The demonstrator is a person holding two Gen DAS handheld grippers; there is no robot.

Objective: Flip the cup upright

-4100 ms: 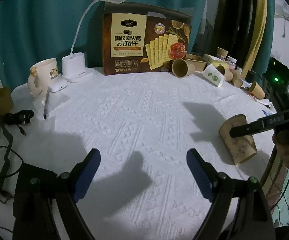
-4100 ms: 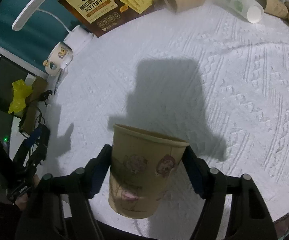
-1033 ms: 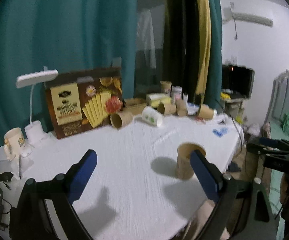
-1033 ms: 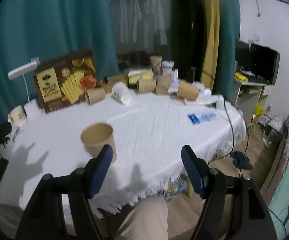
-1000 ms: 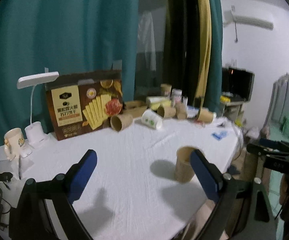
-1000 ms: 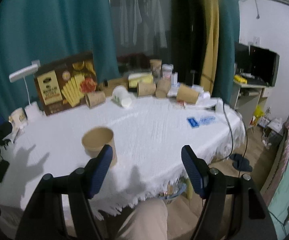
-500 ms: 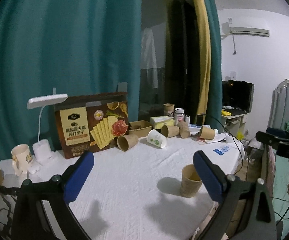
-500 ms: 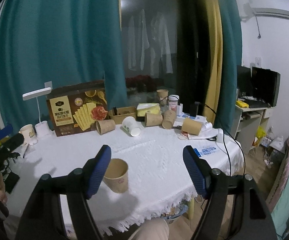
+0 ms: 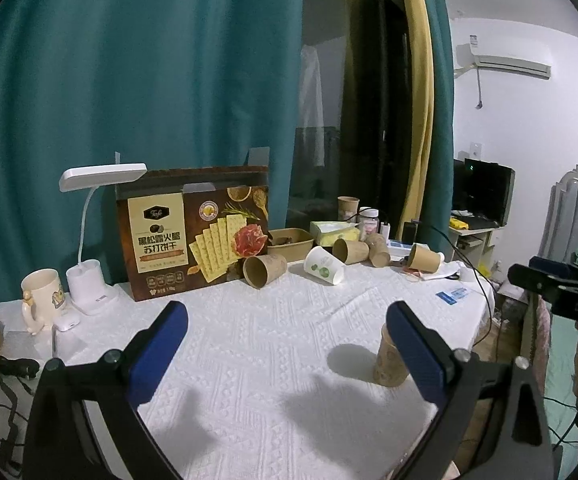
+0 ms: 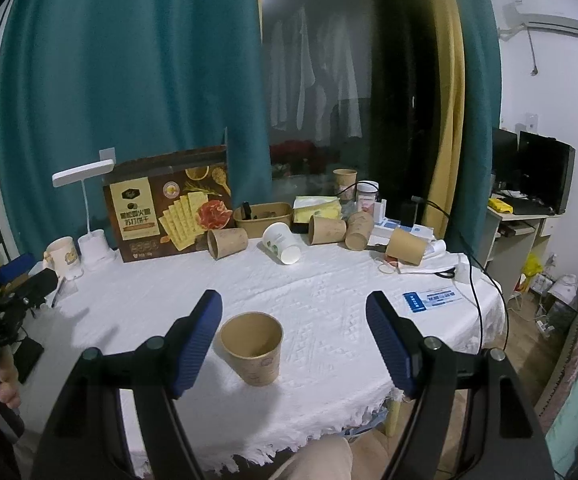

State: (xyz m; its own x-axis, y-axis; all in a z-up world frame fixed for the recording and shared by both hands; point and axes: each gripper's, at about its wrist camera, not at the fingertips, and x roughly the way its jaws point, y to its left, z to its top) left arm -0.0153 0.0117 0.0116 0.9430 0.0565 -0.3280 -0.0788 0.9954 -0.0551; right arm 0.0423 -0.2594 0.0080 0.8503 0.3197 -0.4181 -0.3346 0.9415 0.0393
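Observation:
A brown paper cup stands upright, mouth up, on the white tablecloth near the table's front edge. In the left wrist view the cup shows partly behind the right fingertip. My right gripper is open and empty, held back from the cup, which sits just right of its left finger. My left gripper is open and empty above the table's left side. The right gripper also shows at the right edge of the left wrist view.
At the back stand a cracker box, a white desk lamp, a mug, several paper cups lying on their sides, a white cup and a blue card. Cables hang off the right edge.
The cup was held tilted in my right gripper; now it stands upright, released. Both grippers have pulled back and up from the table.

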